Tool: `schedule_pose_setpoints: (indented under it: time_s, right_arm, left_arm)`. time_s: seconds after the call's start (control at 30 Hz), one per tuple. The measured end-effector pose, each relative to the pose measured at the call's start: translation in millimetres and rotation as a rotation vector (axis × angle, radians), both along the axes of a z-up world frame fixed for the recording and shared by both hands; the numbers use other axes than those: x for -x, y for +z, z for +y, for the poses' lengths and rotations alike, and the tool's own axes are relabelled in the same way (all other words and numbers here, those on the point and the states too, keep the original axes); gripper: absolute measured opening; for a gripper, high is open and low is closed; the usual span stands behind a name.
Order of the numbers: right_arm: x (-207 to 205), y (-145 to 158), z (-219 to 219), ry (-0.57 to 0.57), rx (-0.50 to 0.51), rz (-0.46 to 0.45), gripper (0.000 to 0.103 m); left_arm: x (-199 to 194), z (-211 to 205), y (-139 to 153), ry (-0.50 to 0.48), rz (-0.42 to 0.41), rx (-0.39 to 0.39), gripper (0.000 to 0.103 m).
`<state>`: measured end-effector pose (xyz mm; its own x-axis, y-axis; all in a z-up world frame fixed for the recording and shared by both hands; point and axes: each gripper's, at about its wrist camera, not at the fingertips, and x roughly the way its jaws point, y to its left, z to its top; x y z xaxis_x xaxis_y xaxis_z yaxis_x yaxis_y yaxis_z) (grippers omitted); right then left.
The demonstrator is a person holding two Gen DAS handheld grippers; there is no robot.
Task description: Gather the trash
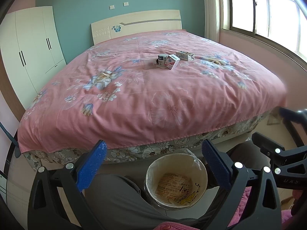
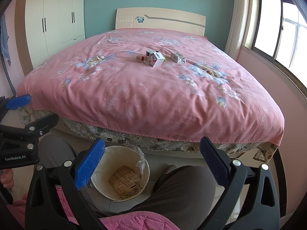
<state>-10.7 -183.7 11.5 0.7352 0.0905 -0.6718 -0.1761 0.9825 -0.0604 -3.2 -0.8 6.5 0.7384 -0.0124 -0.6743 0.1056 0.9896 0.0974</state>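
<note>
Small cartons and a can lie clustered mid-bed: a white box, a can and a second carton on the pink floral bedspread. From the right wrist they appear as box, can and carton. A lined round bin stands on the floor at the bed's foot with printed paper inside; it also shows as bin. My left gripper is open above the bin. My right gripper is open too, empty, far from the trash.
A person's grey-trousered legs flank the bin. A white wardrobe stands left of the bed, a window on the right. The headboard backs onto a teal wall. Pink quilted fabric lies at the bottom edge.
</note>
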Motion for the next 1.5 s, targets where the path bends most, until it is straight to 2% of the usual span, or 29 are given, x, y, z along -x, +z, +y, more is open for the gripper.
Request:
schedule_pose_setpoints:
  time_s: [0.5,0.93,1.17,1.33,1.5]
  right_arm:
    - [0.1,-0.7,0.1,0.000,0.001,-0.002,0.097]
    - [-11.3,-8.9,10.2,0.034,0.018,0.028,0.097]
    - [-43.6,27.1,1.6,0.030,0.026,-0.072,0.097]
    - [-85.8,62.2,-12.7,0.013,0.026,-0.133,0.097]
    - [-136.0,88.3,-27.6,0.013,0.037,-0.167,0.097]
  left_arm:
    - [0.5,0.3,-0.6,0.000,0.001,0.000,0.101]
    - [-17.5,1.0,-6.4,-0.005,0.067,0.037,0.101]
    - [-55.7,11.0,32.8,0.018,-0.024,0.111,0.101]
    - [-95.7,13.6,66.2,0.075,-0.106,0.115,0.101]
    - [-145.7,13.3,86.0,0.072,-0.103,0.189,0.101]
